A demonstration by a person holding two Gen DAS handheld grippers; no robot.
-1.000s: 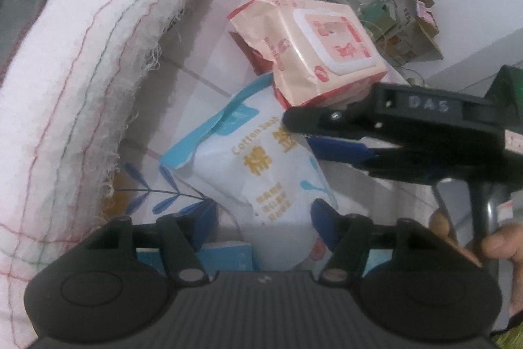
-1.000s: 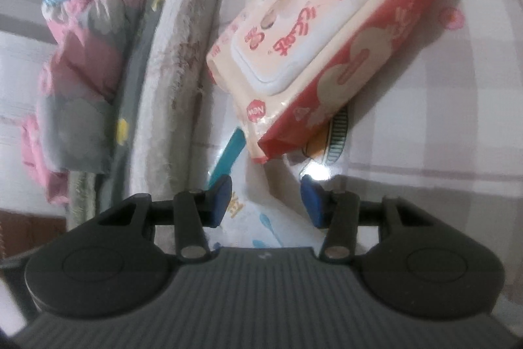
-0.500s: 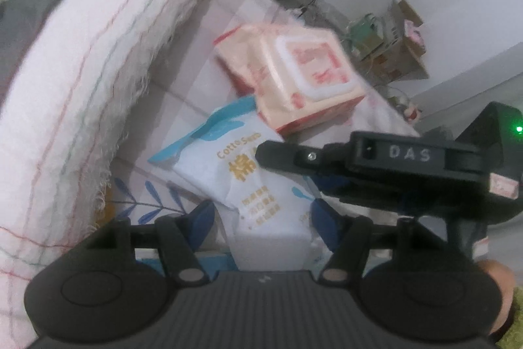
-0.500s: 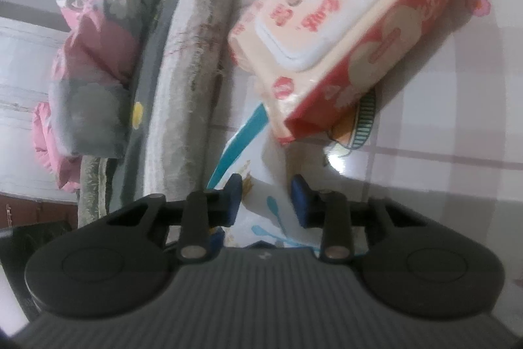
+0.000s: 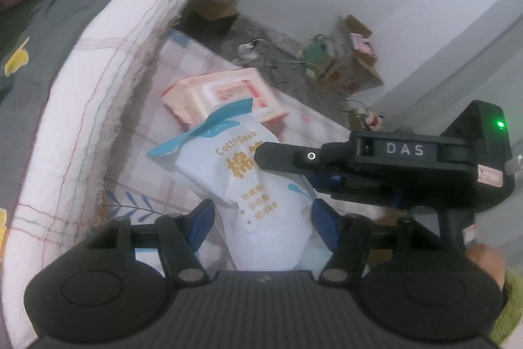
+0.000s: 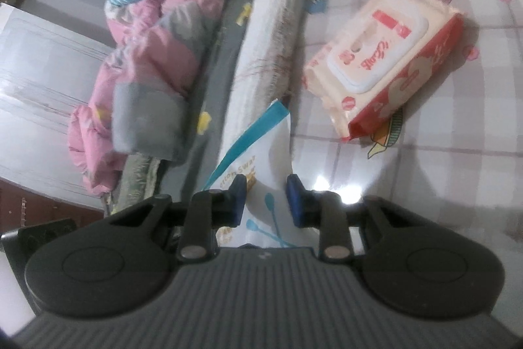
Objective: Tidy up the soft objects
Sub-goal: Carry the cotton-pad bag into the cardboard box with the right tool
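A white cotton swab bag [image 5: 209,149] with a blue top seal hangs above the table, held from both sides. My left gripper [image 5: 261,211] is shut on its wide lower end. My right gripper [image 6: 266,188] comes in from the right, and its jaws are still closing, with its blue pads pinching the bag [image 6: 271,149] below the seal. Its black housing [image 5: 405,152] shows in the left wrist view. A pink-and-red wet wipes pack [image 5: 225,94] [image 6: 385,64] lies flat on the checked tablecloth beyond the bag.
The checked table [image 6: 441,152] stands against a bed edged with a white frayed towel [image 5: 98,71]. A pink quilt [image 6: 157,54] is bunched on the bed. Cardboard boxes and wires [image 5: 353,61] litter the floor by the wall. A person's hand [image 5: 487,264] grips the right handle.
Both grippers rose and carried the cotton swab bag up off the table. The right jaws narrowed onto the bag. The wipes pack stayed on the table and looks farther away.
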